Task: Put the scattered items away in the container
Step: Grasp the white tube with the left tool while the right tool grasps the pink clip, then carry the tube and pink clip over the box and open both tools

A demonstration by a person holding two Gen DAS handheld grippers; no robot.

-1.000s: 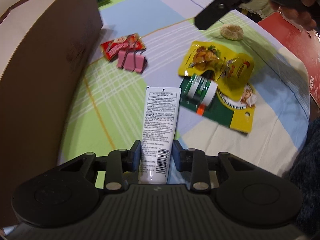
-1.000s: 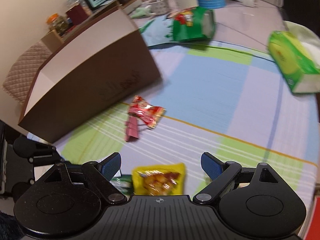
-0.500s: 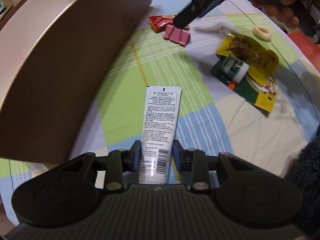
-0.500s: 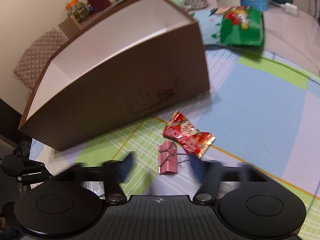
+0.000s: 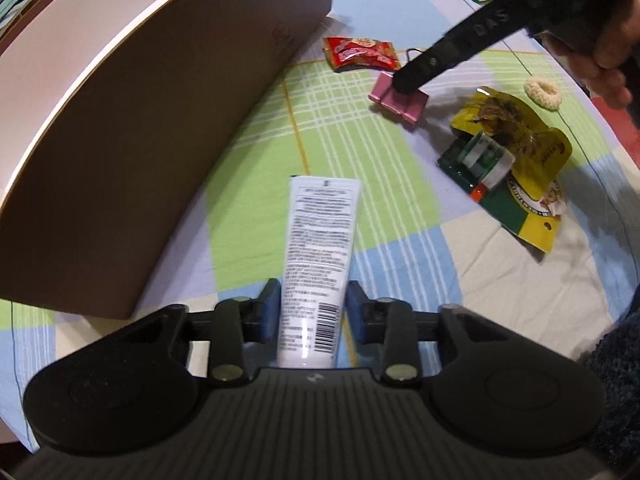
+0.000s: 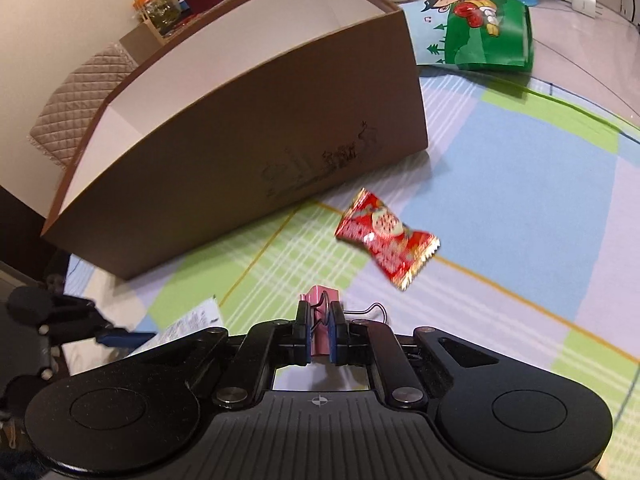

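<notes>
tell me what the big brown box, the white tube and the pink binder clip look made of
Big brown box: looks like matte cardboard, thin folded walls with a pale lining. White tube: probably soft plastic, smooth, with a crimped flat end and printed text. Pink binder clip: likely painted metal, with thin wire handles.

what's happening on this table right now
A person is tidying with a claw in each hand. The left claw is shut on a white tube, held near the brown cardboard box. The right claw is shut on a pink binder clip. A red candy wrapper, yellow snack packets and a scrunchie lie on the tablecloth.
</notes>
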